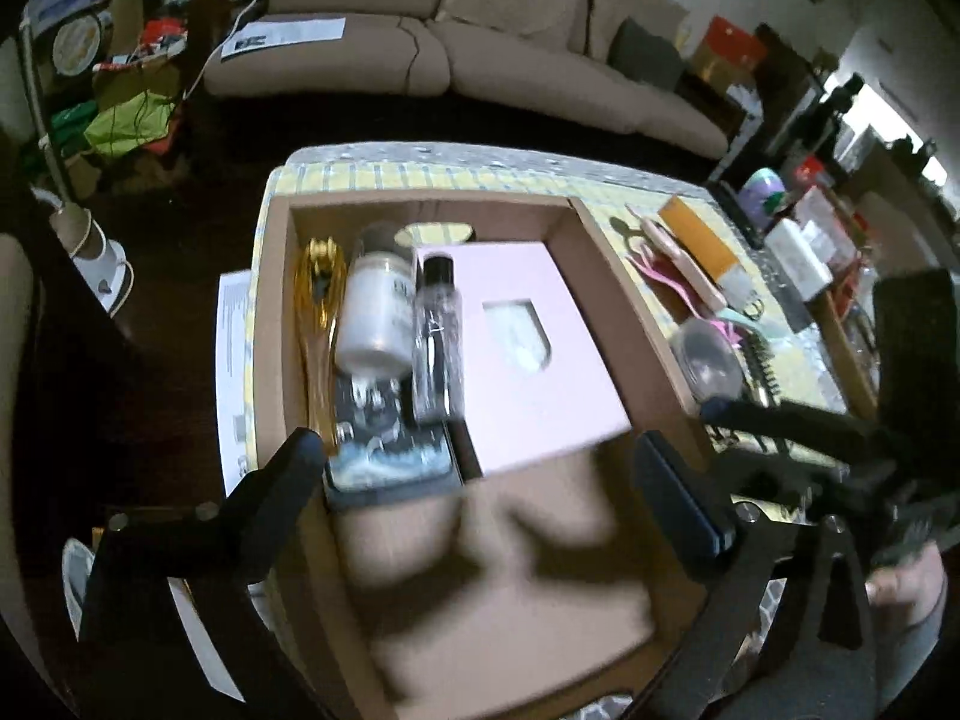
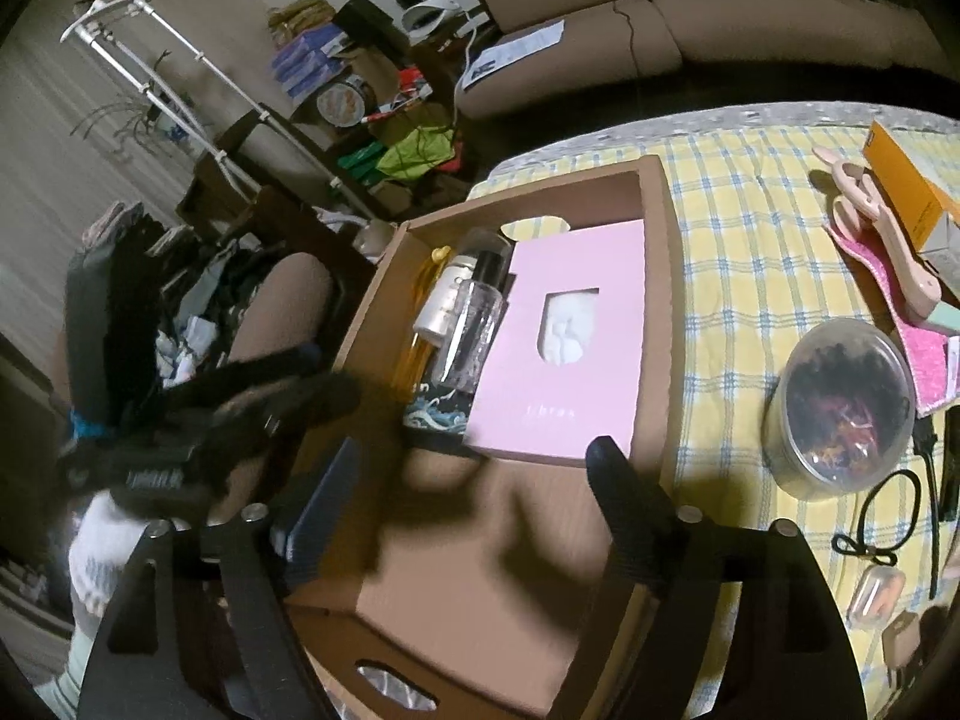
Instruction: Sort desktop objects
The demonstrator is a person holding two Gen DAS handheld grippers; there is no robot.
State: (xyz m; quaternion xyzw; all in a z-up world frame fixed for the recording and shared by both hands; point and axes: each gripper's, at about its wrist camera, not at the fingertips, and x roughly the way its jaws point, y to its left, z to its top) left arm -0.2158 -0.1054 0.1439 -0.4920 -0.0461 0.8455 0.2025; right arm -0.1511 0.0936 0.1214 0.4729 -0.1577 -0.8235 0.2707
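Reading "Ibras" faintly, pink box (image 2: 558, 354) lies inside cardboard box (image 2: 657, 276).

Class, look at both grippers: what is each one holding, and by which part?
Nothing. The left gripper and right gripper are both open and empty above the cardboard box.

Beige sofa (image 1: 480, 42), dark floor (image 1: 180, 192)

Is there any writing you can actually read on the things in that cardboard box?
Pink box: faint lettering near its lower edge, too blurred to read.
White bottle: dark print on its side, blurred, unreadable.
Clear bottle: thin marking, unreadable.
Nothing reads clearly.
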